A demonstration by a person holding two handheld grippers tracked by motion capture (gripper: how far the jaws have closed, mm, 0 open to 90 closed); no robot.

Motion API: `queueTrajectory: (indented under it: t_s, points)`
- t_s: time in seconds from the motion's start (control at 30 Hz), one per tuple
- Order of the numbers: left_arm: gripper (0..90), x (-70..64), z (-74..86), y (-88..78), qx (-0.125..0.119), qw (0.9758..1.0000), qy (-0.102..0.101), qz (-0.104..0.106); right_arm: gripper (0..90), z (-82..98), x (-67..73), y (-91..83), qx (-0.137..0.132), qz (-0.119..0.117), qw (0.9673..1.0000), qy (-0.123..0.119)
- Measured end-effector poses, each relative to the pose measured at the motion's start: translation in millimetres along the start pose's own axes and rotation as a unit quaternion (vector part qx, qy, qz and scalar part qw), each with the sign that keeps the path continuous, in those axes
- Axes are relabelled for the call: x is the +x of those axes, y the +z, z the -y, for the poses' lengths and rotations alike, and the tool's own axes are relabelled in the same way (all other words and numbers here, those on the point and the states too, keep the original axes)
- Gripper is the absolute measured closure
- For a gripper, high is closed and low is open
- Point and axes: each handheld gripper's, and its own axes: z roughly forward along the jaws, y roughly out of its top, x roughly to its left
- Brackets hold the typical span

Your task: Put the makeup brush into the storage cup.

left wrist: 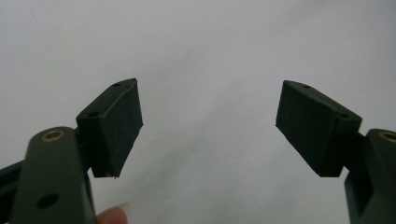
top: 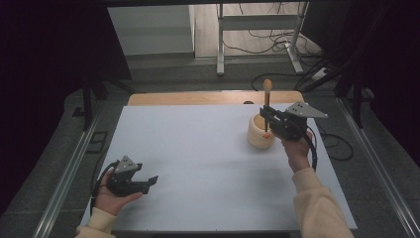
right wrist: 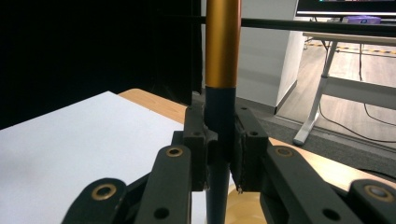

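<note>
Right tongs [top: 268, 120] clamped on upright wooden spoon [top: 267, 94] standing in cream cup [top: 258, 135]; left tongs [top: 148, 182] wide open, empty, low over counter [top: 198, 158]

Dim, dark-cornered high view with the pale grey tabletop [top: 198, 158] evenly lit; both gripper views are soft, their near black jaws blurred.

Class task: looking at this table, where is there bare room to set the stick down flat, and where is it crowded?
The white tabletop is bare across its middle, between the left gripper and the cream round holder, and along the far left. It is crowded at the far right, where the right gripper clamps the black-and-gold upright stick over the holder.
</note>
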Motion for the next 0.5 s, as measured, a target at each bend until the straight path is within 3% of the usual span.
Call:
queueTrajectory:
  t_s: [0.5]
  points:
    - [23.1, 0.3, -0.1, -1.1, -0.002, 1.0000, 0.002, -0.001, 78.4, -0.5, -16.4, 9.0, -0.006, 0.011, 0.9999, 0.012]
